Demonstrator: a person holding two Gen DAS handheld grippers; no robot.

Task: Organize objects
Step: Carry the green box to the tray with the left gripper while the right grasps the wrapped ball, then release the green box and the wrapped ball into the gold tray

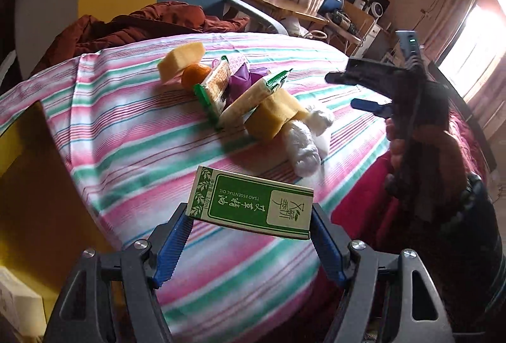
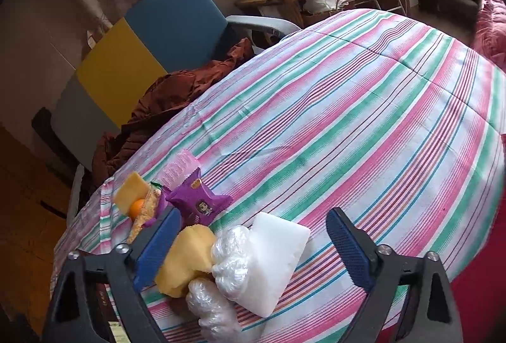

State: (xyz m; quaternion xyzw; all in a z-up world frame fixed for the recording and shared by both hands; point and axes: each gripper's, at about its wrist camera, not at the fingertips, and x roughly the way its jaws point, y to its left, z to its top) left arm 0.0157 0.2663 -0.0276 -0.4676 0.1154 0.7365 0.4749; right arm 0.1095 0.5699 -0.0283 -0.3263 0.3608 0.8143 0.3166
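Two blue-padded fingers of the left gripper [image 1: 249,226] clamp a green-and-cream box [image 1: 249,207] by its short ends in the left wrist view, holding it in the air above the striped bedspread [image 1: 126,134]. Farther back on the spread lies a heap of things: two yellow sponges, one at the back [image 1: 182,58] and one nearer [image 1: 275,113], an orange [image 1: 194,76], a green-edged cracker pack [image 1: 215,87], a purple packet [image 1: 240,82] and rolled clear plastic bags [image 1: 302,147]. At the right edge a hand [image 1: 420,147] carries the right gripper [image 1: 348,90], its jaws apart above the cloth. From the right wrist view, that gripper [image 2: 253,245] hangs spread over the near end of the heap; a white block [image 2: 275,257], the plastic bags [image 2: 231,254] and a yellow sponge [image 2: 186,257] lie between its fingers, and its pads grip nothing. Beyond sit the purple packet [image 2: 199,200] and the orange [image 2: 137,206].
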